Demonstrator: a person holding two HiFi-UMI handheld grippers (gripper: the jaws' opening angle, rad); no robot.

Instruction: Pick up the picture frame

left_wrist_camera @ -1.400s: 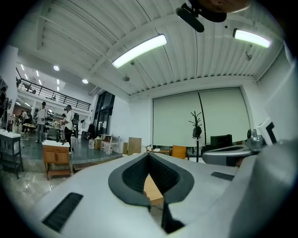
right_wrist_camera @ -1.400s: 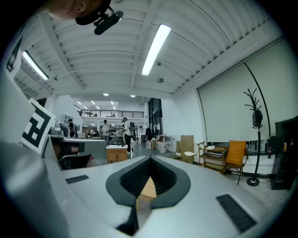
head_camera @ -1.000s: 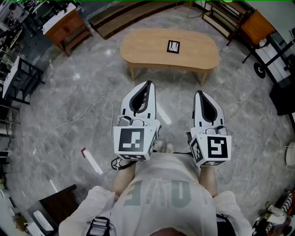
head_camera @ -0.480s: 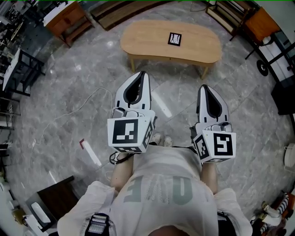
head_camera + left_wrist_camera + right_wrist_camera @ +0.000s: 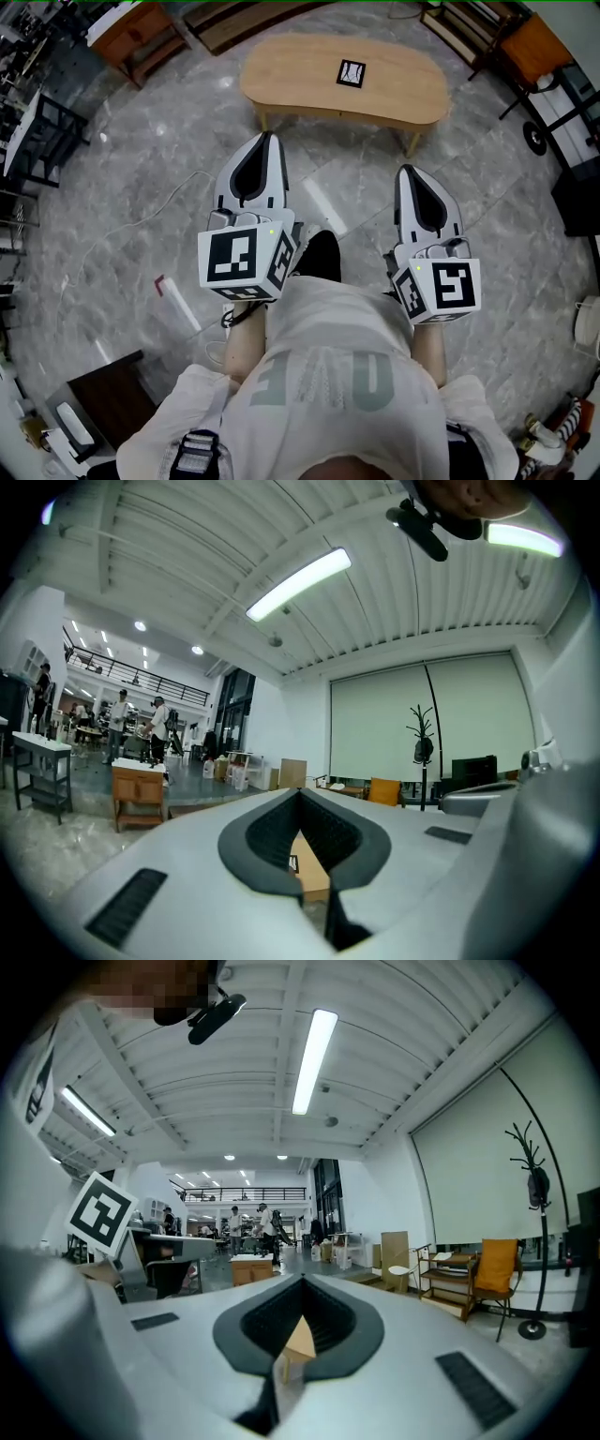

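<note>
- Step: approach. The picture frame (image 5: 351, 73) sits on the far wooden table (image 5: 281, 89), well apart from both grippers.
- Left gripper (image 5: 266, 141) and right gripper (image 5: 405, 172): jaws pressed together, nothing between them.
- Next: get near, spread one claw, pinch the frame's edge.

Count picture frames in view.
1: the picture frame sits right of centre on the oval wooden table. The whole tabletop shows in the head view; others could be hidden elsewhere in the room.
</note>
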